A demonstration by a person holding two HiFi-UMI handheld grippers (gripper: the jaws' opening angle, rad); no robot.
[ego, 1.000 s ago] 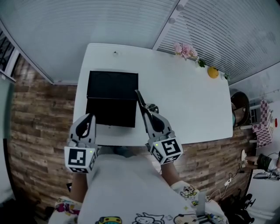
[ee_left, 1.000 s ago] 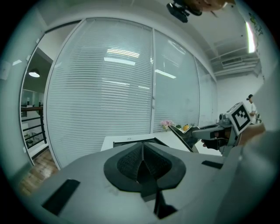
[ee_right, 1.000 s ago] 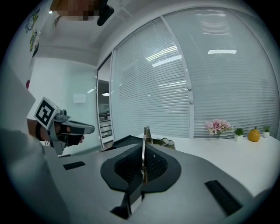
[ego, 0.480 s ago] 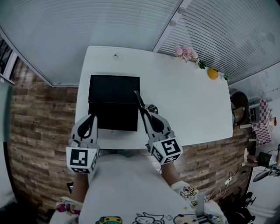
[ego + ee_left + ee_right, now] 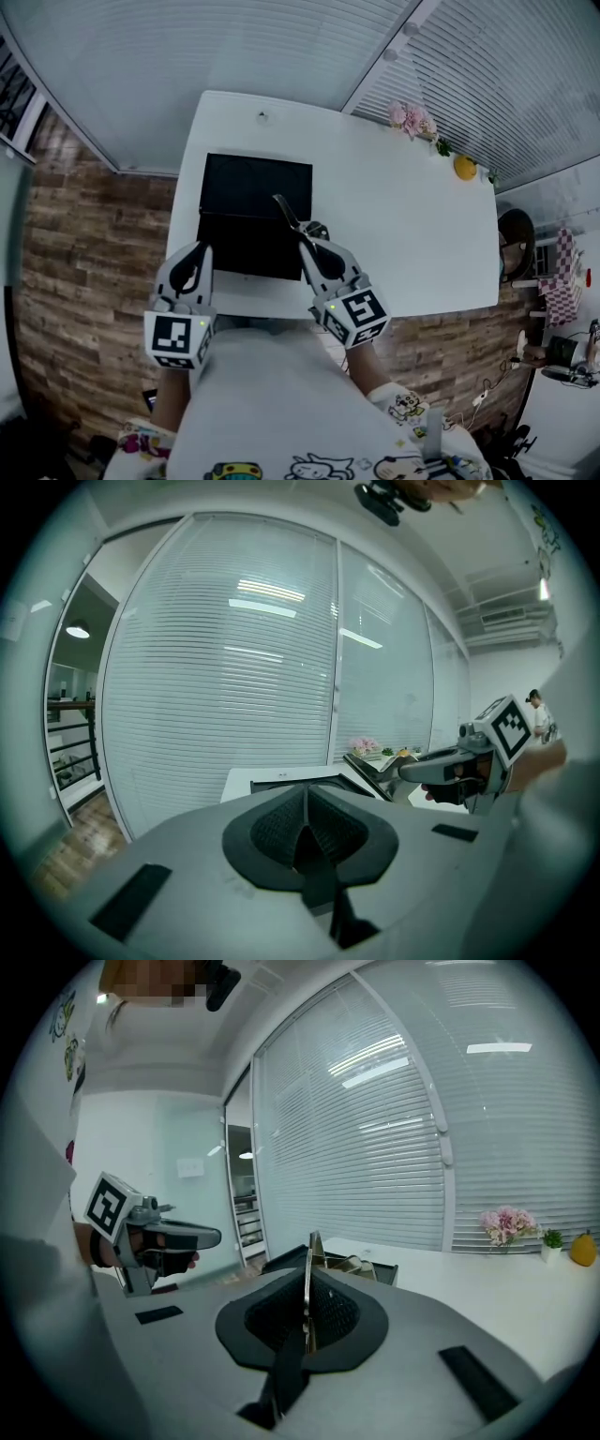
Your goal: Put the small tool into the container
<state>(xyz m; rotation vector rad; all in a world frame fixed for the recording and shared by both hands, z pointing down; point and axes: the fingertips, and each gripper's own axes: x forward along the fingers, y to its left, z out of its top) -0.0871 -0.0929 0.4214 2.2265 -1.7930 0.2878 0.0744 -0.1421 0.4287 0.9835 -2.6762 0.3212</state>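
The black container (image 5: 255, 183) lies open on the left half of the white table (image 5: 403, 234). My right gripper (image 5: 307, 240) is shut on the small tool (image 5: 288, 214), a thin metal blade. The blade points up and left, its tip above the container's right part. In the right gripper view the tool (image 5: 307, 1279) stands edge-on between the shut pads, with the container (image 5: 281, 1262) behind it. My left gripper (image 5: 194, 253) hangs at the table's near edge, left of the container's front. Its pads (image 5: 281, 827) meet with nothing between them.
Pink flowers (image 5: 411, 117) and a yellow fruit (image 5: 464, 167) stand at the table's far right edge. A glass wall with blinds runs behind the table. A dark chair (image 5: 516, 239) stands past the table's right end.
My right gripper has carried the tool leftward, so its tip now lies over the container instead of at its right edge. The left gripper has hardly moved.
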